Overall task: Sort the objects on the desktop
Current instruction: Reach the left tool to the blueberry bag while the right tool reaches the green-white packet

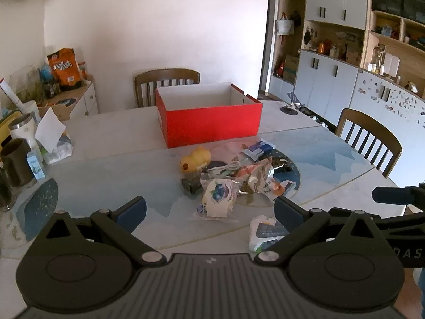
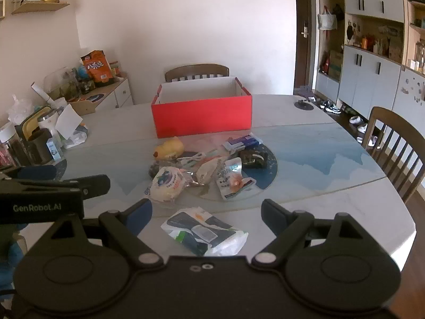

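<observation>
An open red box [image 1: 209, 114] [image 2: 202, 114] stands at the back of the table. In front of it lies a heap: a yellow duck toy [image 1: 195, 158] [image 2: 170, 147], a round blueberry bread pack [image 1: 219, 198] [image 2: 166, 183], silver snack bags [image 1: 255, 176] [image 2: 231, 178], a blue-and-white carton [image 1: 259, 147] [image 2: 243, 141] and a dark packet [image 2: 252, 158]. A dark-printed white pack [image 2: 204, 232] [image 1: 263, 232] lies nearest. My left gripper [image 1: 209, 210] hangs open above the near table. My right gripper [image 2: 205, 212] is open over the white pack, nothing between its fingers.
Cups, a flask [image 1: 22, 130], a tissue pack [image 1: 57, 143] and small cartons crowd the table's left edge. Wooden chairs [image 1: 372, 138] [image 2: 196, 71] stand behind and to the right. A side cabinet with an orange bag [image 1: 65, 66] is at the back left.
</observation>
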Available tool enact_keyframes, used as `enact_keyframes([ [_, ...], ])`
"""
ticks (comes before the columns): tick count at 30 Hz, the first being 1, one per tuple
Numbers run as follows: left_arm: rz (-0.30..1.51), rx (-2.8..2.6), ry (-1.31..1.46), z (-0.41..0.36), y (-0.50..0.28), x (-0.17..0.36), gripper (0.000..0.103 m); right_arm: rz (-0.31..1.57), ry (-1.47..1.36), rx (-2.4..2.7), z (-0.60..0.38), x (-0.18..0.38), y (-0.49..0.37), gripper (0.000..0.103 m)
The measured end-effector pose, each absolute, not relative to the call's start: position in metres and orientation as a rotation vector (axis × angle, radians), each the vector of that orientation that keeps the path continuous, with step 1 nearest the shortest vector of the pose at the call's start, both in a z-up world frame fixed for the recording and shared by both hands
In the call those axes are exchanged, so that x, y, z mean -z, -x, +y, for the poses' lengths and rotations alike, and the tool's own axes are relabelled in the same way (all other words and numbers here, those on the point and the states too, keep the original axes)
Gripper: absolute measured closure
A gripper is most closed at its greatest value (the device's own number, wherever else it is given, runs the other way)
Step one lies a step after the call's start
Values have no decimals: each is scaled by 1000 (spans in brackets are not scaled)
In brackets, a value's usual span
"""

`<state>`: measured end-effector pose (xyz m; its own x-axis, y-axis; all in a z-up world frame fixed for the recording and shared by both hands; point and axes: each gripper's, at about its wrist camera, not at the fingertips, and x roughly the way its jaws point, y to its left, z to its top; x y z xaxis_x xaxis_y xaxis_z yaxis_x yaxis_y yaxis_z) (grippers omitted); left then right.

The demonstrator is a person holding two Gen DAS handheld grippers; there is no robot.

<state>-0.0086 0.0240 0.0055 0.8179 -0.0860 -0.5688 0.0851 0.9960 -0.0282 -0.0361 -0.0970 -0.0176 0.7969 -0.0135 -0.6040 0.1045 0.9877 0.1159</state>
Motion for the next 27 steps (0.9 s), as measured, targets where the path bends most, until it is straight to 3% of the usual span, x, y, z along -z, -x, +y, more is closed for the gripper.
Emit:
enact_keyframes([
  [27, 625, 156, -11, 46, -26, 23, 0, 661, -51, 120, -76, 52, 21, 14],
])
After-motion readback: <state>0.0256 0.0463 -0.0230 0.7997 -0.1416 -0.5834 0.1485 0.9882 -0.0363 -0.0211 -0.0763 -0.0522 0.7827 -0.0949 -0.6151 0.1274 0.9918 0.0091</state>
